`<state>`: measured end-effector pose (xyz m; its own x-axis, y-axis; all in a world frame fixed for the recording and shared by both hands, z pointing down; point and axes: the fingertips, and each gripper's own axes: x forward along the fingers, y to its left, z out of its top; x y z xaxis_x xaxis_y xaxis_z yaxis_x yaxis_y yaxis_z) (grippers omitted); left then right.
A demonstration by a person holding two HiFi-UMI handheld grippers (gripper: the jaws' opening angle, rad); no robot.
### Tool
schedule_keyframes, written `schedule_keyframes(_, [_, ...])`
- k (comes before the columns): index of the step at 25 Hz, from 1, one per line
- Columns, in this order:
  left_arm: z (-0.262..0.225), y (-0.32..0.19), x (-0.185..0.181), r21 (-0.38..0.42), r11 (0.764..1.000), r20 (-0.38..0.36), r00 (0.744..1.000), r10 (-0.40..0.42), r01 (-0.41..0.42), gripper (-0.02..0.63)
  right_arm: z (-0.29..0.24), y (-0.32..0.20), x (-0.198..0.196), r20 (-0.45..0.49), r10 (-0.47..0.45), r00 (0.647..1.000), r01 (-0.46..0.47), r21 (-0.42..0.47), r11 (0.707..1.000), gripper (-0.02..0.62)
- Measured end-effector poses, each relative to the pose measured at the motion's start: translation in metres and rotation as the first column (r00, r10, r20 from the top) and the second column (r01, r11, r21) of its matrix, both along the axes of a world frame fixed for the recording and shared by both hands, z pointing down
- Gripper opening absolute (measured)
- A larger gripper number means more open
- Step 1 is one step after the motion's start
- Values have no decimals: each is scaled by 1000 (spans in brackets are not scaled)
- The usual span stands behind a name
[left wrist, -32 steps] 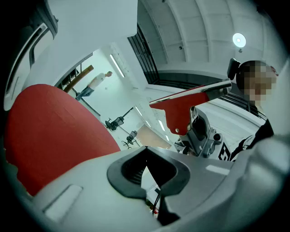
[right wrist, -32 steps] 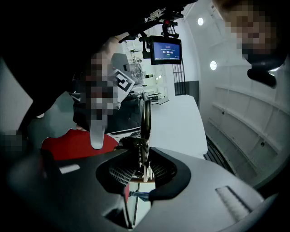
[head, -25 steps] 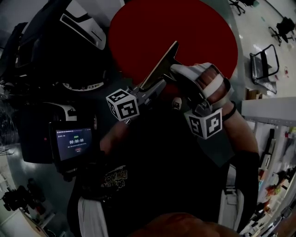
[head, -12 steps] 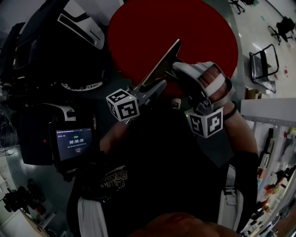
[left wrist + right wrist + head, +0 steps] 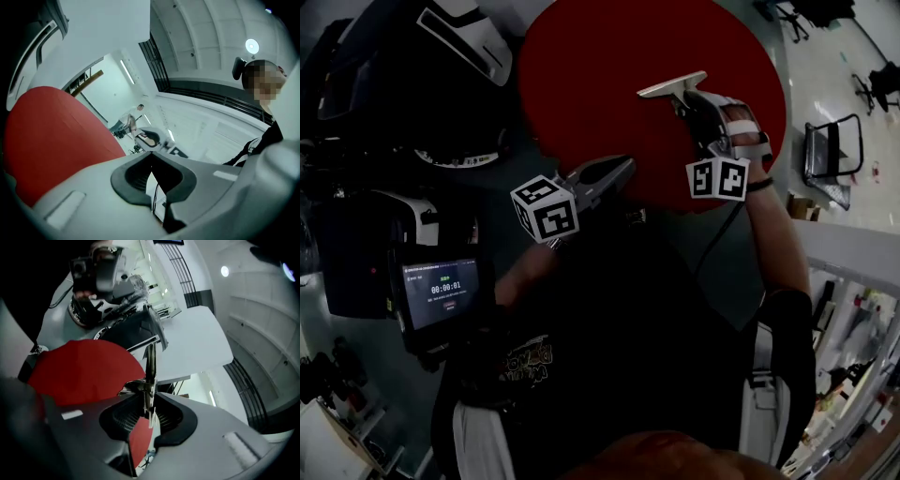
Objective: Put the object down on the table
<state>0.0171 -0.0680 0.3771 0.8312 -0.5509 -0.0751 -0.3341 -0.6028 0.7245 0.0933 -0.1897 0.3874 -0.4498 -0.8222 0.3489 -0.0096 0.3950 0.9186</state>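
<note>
A thin, flat, silvery metal tool (image 5: 670, 86) hangs over the round red table (image 5: 600, 66), held by my right gripper (image 5: 689, 96), which is shut on it. In the right gripper view the tool's edge (image 5: 150, 364) and a small spring stand upright between the pads of the right gripper (image 5: 149, 405), with the red table (image 5: 84, 371) beyond. My left gripper (image 5: 622, 169) hovers at the table's near edge, apart from the tool. In its own view the left gripper (image 5: 153, 177) has its jaws together with nothing in them, the red table (image 5: 51, 136) to its left.
Dark equipment with white casings (image 5: 459, 37) crowds the left side beside the table. A small screen with a timer (image 5: 441, 291) sits at lower left. A black chair (image 5: 827, 150) stands on the floor at right. The person's dark shirt fills the lower middle.
My right gripper has carried the tool up and to the right, out over the red table. The tool has turned and moved away from the left gripper, which stayed roughly in place.
</note>
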Motion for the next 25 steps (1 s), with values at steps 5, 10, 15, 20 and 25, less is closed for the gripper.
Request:
schedule_keyframes(5, [8, -30, -20, -28, 990, 3, 991, -137, 137, 11, 97, -105, 34, -70, 98, 993, -108, -154, 982, 87])
schedule_keyframes(10, [44, -54, -5, -102, 959, 62, 964, -258, 264, 11, 216, -183, 78, -178, 110, 978, -160, -296, 942, 87])
schedule_keyframes(15, [60, -54, -15, -140, 930, 136, 937, -321, 339, 11, 274, -217, 68, -256, 79, 964, -166, -340, 926, 87])
schedule_keyframes(20, [60, -58, -14, -151, 920, 134, 929, -344, 362, 11, 280, -226, 50, -271, 37, 962, -127, -325, 937, 87])
schedule_keyframes(25, [63, -63, -6, -156, 917, 128, 928, -349, 367, 11, 287, -224, 48, -275, 22, 961, -112, -314, 943, 87])
